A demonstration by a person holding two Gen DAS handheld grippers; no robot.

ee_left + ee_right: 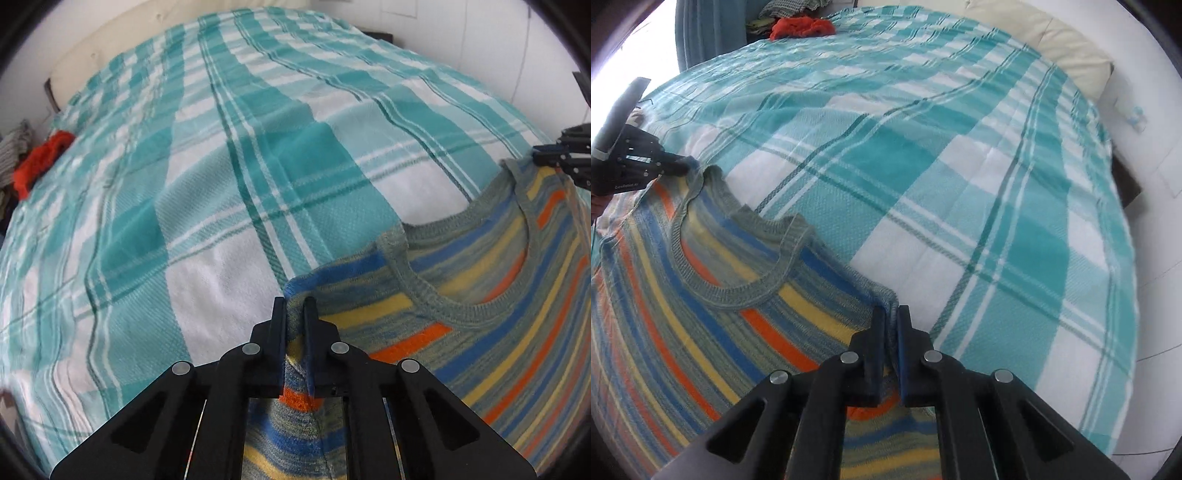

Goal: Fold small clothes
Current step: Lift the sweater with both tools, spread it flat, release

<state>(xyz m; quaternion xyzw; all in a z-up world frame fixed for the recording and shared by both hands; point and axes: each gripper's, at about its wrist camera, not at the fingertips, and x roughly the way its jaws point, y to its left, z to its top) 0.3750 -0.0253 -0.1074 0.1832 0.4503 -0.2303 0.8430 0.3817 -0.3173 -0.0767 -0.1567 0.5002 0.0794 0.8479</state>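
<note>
Left wrist view took in most of the bed, covered by a teal-and-white plaid blanket (229,177) that ran off toward a pale wall. Everything else sat in relation to that blanket. On its near part lay the small striped sweater (498,295), knitted in blue, yellow, orange and grey-green bands with a ribbed grey-green round neckline, spread front-up with the neck opening pointing toward the blanket's far end. In the right wrist view the same striped sweater (683,295) covered the blanket's near left part, the plaid blanket (960,184) stretching away to a cream pillow (1056,48) at its far right corner.

Off the blanket's far left edge lay a crumpled red-orange garment (40,162), beside a heap of other cloth; the right wrist view showed that red-orange garment (801,26) at the blanket's top edge.

The left tool (294,306) was clenched on the sweater's shoulder edge, a fold of knit pinched up between its black fingers (277,317) where sweater met bare blanket. The right tool (891,314) was likewise clamped on the opposite shoulder edge, cloth squeezed between its fingers (877,325). Each tool showed in the other's view at the sweater's far shoulder: the right tool (554,157) at the blanket's right side, the left tool (679,168) at its left, with part of a hand behind it.
</note>
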